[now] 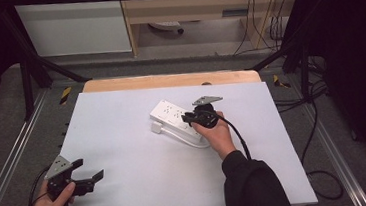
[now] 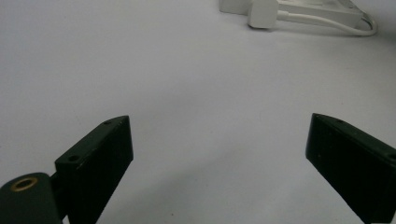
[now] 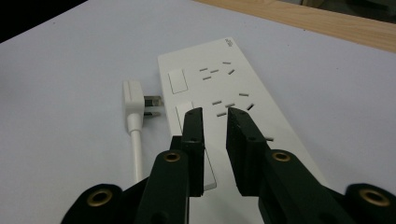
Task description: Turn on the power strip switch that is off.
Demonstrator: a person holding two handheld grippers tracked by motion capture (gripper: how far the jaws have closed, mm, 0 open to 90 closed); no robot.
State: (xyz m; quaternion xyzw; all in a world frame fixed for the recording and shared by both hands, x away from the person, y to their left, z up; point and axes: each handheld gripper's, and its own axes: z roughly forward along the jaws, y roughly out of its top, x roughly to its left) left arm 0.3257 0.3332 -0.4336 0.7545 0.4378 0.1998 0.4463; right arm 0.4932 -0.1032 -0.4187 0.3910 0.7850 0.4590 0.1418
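a white power strip [image 1: 174, 117] lies at an angle just right of the middle of a pale counter [image 1: 125, 153], with its own white plug [image 3: 132, 97] lying just beside its long edge, prongs pointing at the strip, and the cord [image 3: 136, 154] trailing back toward the person. the right gripper [image 3: 215, 114] hovers over the near half of the strip, its jaws nearly closed with only a narrow gap between them, gripping nothing. the tips sit above a rocker switch [image 3: 185, 112] and a cluster of socket slots; whether they touch the surface cannot be told. the left gripper [image 1: 93, 177] rests at the near left corner of the counter, well apart from the strip, jaws wide open and empty.

the work in hand looks like pressing a switch on the strip. to do it well, the narrowed jaws should come down squarely on the switch, not the slots beside it, and push straight down so the light strip does not slide or tip. the idle left gripper could steady the far end.
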